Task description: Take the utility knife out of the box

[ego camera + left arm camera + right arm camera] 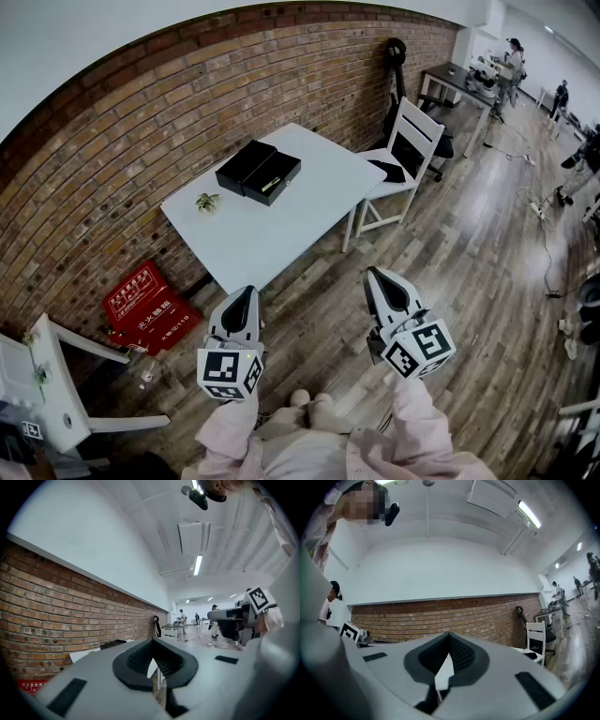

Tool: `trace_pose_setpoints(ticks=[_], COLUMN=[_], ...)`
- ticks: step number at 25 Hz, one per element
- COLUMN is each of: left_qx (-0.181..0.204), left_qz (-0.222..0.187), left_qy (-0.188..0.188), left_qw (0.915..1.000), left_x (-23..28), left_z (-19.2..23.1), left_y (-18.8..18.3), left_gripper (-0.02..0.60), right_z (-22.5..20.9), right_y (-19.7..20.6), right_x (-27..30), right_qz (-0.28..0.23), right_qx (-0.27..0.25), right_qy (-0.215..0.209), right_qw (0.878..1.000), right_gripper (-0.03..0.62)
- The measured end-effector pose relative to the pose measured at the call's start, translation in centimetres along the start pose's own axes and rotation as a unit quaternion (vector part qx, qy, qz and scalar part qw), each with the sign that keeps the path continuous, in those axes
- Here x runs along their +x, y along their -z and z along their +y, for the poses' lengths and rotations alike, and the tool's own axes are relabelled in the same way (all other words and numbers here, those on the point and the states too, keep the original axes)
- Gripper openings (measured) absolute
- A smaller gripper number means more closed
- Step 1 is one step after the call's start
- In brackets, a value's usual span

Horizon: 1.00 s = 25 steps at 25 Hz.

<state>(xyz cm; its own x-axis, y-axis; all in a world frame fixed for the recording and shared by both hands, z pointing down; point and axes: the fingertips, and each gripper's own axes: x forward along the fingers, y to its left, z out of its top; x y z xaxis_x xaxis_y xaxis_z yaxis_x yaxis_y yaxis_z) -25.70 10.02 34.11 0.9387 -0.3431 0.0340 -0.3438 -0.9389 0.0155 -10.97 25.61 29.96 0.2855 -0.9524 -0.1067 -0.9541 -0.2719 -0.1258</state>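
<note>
A black box (273, 177) lies open on the white table (281, 230), with its black lid (245, 161) beside it on the left. A slim yellowish utility knife (271, 185) shows inside the box. Both grippers are held over the wooden floor, well short of the table. My left gripper (246, 292) is shut and empty, and so is my right gripper (373, 274). In the left gripper view the left gripper (152, 642) points level along the brick wall, the box (112, 644) just visible above its jaws. In the right gripper view the right gripper (449, 635) has its pads meeting.
A small plant-like item (207, 202) sits on the table's left end. A white chair (405, 150) stands at the table's right end, another white chair (52, 394) at near left. Red boxes (150, 306) lie by the brick wall. People and a desk (459, 80) are far off.
</note>
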Motion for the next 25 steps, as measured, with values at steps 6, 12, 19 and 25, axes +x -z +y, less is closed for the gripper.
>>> trace_pose_setpoints(ticks=[6,12,19,25], left_qx=[-0.005,-0.005,-0.008,-0.011], left_qz=[-0.001,-0.003,-0.007,-0.008], left_qy=[-0.002,-0.005,-0.01,-0.012], left_qw=[1.0,1.0,0.9999,0.9998], left_x=[0.5,1.3,2.2,3.3], left_z=[-0.4,-0.9,-1.7,-2.5], left_y=[-0.1,-0.2,-0.2,-0.2], left_gripper=[-0.009,-0.009,-0.009,-0.009], right_z=[-1.0,-2.4,-4.3,-6.0], right_y=[0.0,-0.2,0.5,0.8], right_x=[-0.3,-0.6,-0.7,-0.4], right_qz=[-0.007,-0.017,-0.017,-0.017], right_qx=[-0.002,-0.004,0.001,0.005], right_qy=[0.01,0.01,0.015,0.014], right_qw=[1.0,1.0,1.0,1.0], right_gripper=[0.002,0.003,0.081,0.125])
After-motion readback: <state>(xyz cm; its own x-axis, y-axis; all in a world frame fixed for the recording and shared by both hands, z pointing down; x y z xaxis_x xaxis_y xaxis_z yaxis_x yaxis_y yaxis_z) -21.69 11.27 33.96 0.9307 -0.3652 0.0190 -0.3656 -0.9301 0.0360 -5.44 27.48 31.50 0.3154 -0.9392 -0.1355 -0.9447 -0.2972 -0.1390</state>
